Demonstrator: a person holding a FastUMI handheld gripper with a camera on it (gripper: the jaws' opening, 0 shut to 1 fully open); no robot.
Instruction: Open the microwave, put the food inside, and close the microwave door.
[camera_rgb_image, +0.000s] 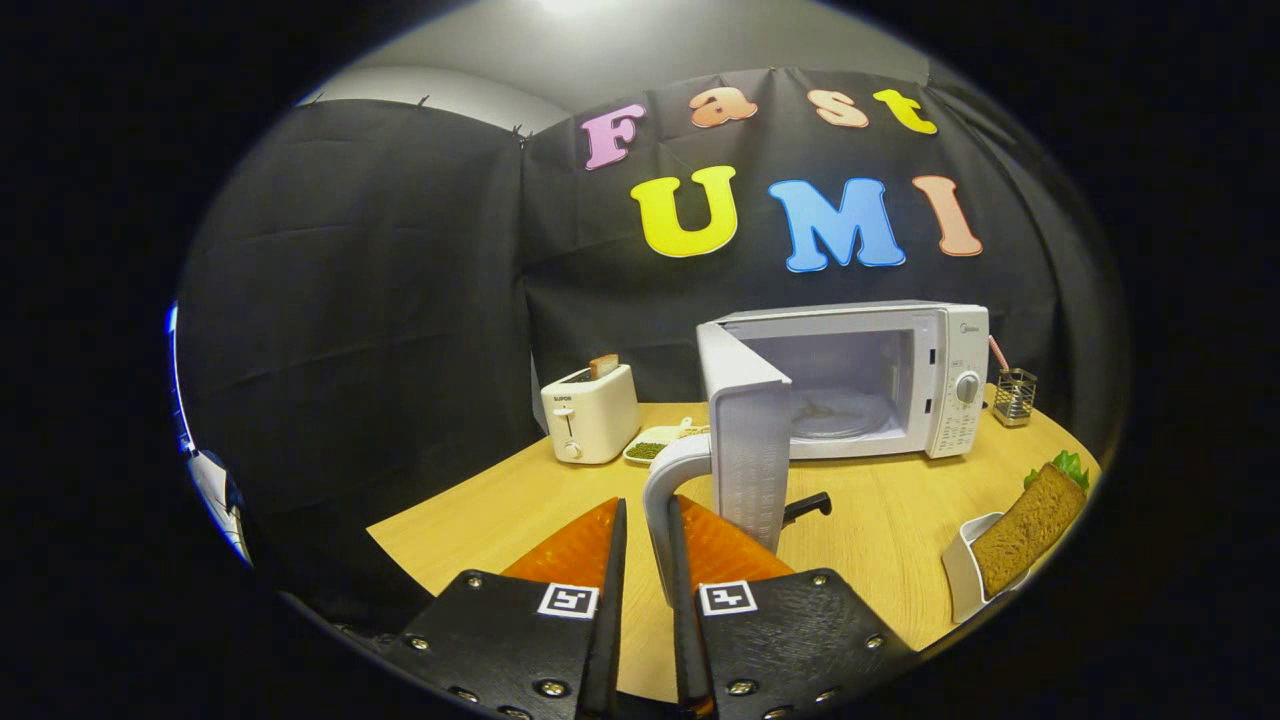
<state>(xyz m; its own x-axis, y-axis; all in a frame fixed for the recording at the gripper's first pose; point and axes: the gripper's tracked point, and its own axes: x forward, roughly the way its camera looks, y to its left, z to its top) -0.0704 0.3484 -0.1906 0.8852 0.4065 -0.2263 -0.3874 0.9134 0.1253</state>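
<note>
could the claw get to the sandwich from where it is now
Probably yes, once it lets go. The claw is shut on the microwave door handle; the sandwich sits in its white dish off to the side, with bare table between.

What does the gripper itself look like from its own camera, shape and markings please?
The gripper has two wedge-shaped fingers that taper toward their tips. Each is mounted on a flat, textured plate fastened with round-headed screws. Each plate carries a square black-and-white marker near its inner edge. No cable is visible. The fingers sit closed on the door handle.
</note>
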